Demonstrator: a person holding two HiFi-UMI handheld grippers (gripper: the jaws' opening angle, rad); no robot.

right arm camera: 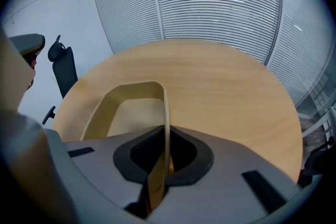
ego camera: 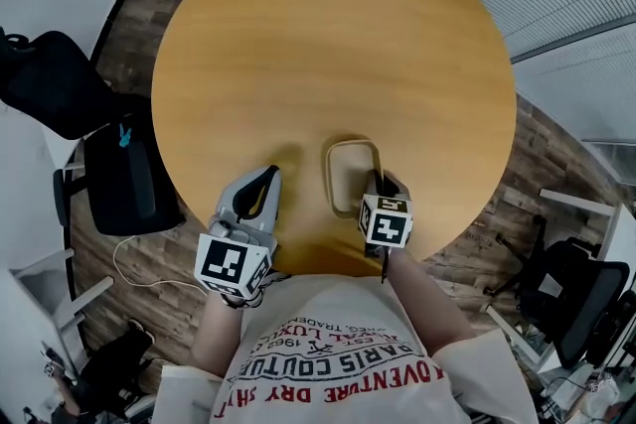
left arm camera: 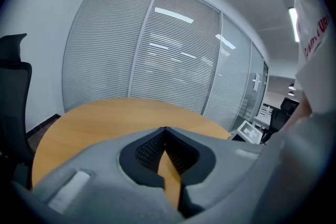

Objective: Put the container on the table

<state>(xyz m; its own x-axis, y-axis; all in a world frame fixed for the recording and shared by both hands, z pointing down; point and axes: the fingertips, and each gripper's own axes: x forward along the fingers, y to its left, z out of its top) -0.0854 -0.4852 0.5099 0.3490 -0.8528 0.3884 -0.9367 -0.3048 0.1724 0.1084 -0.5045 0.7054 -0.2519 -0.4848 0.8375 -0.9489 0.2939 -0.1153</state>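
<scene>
The left gripper hangs over the near edge of the round wooden table with its jaws together on nothing, likely because one grip is enough. Just beside it, the shallow beige container appears to rest flat on the tabletop. The right gripper is clamped on the container's right wall, probably to steady it for release.

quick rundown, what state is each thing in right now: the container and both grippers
beige rounded-rectangular plastic container: upright, open top, empty; resting on or just off the round wooden table, cannot tell which.
right gripper: shut on the container's right side wall.
left gripper: shut, jaws together at the tips on nothing, beside the container and apart from it.
</scene>
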